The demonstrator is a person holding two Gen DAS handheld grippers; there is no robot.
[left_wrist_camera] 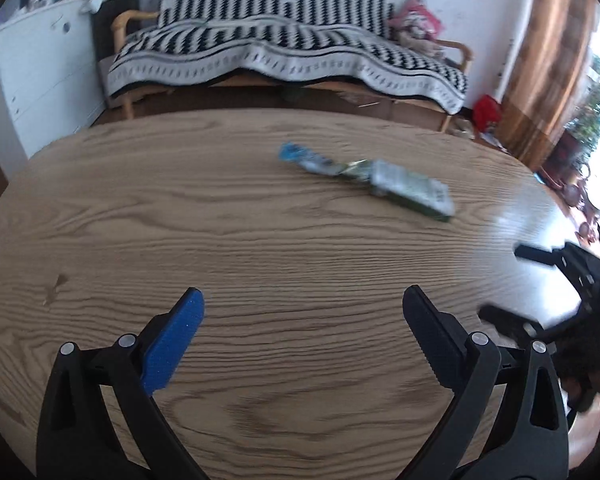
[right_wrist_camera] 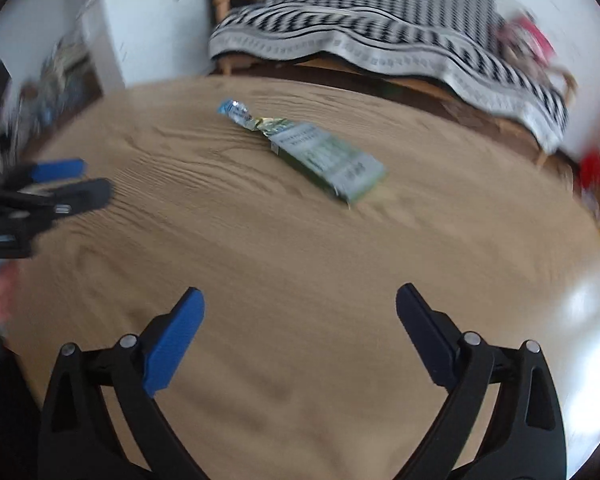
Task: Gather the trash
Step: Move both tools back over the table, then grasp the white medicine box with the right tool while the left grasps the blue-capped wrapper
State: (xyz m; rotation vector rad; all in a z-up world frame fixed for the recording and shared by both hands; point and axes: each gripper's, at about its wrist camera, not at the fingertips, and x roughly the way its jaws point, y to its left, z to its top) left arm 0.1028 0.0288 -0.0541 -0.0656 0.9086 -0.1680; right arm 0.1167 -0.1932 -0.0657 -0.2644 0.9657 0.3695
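So there's a round-ish wooden surface point(left_wrist_camera: 220, 216) with heavy grain, and the only trash on it is a little pile near the far middle: a flattened green and white carton point(left_wrist_camera: 414, 191) with a crumpled blue wrapper point(left_wrist_camera: 300, 157) at its far-left end. The two look like they're touching or nearly so, with a scrunched yellowish bit between them, but both views are pretty blurry so it's hard to call. In the right wrist view the same carton point(right_wrist_camera: 328, 160) lies diagonally, with the wrapper point(right_wrist_camera: 236, 111) at its upper-left tip.

The left gripper point(left_wrist_camera: 303, 308) hovers over the near part of the surface, its fingers spread wide with nothing between them, just bare wood. One pad is bright blue, the other dark. The right gripper point(right_wrist_camera: 300, 306) is the same deal: fingers wide apart, empty, angled down at the surface, well short of the trash.

Each gripper shows up in the other's camera too. The right one pokes in from the right edge of the left view, and the left one comes in at the left edge of the right view, a bit of the person's hand point(right_wrist_camera: 0, 296) visible below it.

Behind the surface there's a rattan sofa point(left_wrist_camera: 284, 52) draped in a black-and-white zigzag blanket, a white cabinet point(left_wrist_camera: 40, 64) to the left, and something red point(left_wrist_camera: 487, 110) on the floor at the right.
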